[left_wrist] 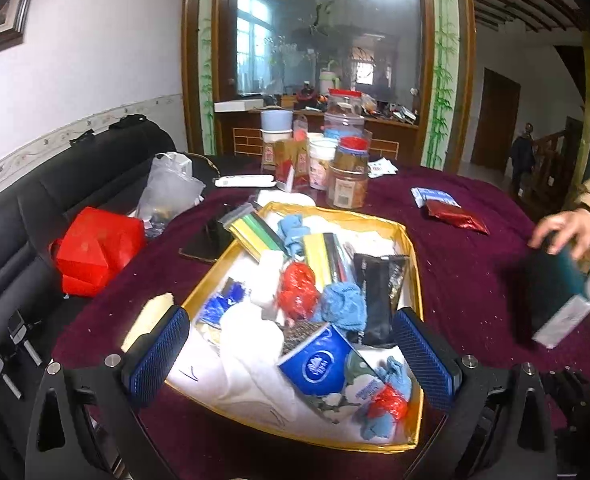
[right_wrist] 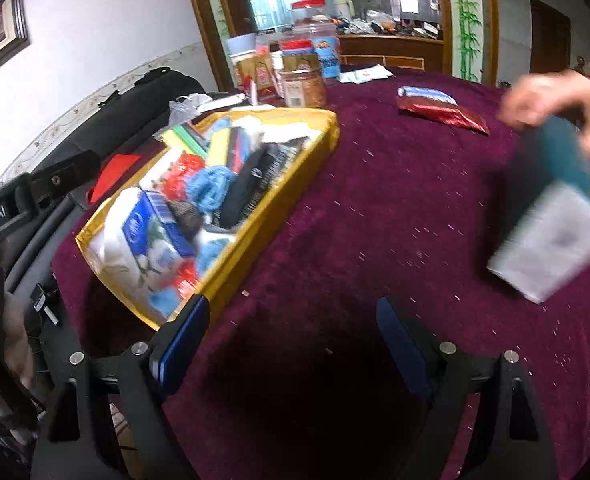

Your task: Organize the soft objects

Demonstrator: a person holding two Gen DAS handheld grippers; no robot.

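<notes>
A gold tray point(left_wrist: 413, 264) on the maroon tablecloth is heaped with soft things: blue cloths point(left_wrist: 343, 306), red mesh balls point(left_wrist: 297, 290), a blue tissue pack point(left_wrist: 319, 362), white cloth point(left_wrist: 251, 364), yellow sponges and a black pouch point(left_wrist: 379, 292). My left gripper point(left_wrist: 291, 354) is open and empty just above the tray's near end. My right gripper point(right_wrist: 291, 340) is open and empty over bare cloth to the right of the tray point(right_wrist: 255, 236). A bare hand point(left_wrist: 567, 228) holds a teal and silver box point(left_wrist: 559, 300) at the right; the box also shows in the right wrist view point(right_wrist: 551, 216).
Jars, cups and cartons point(left_wrist: 343, 168) stand behind the tray. A red foil packet point(left_wrist: 457, 216) and a white-blue packet lie on the cloth at the far right. A red box point(left_wrist: 95, 252) and a plastic bag sit left, by a black sofa point(left_wrist: 55, 184). A phone point(left_wrist: 209, 238) lies left of the tray.
</notes>
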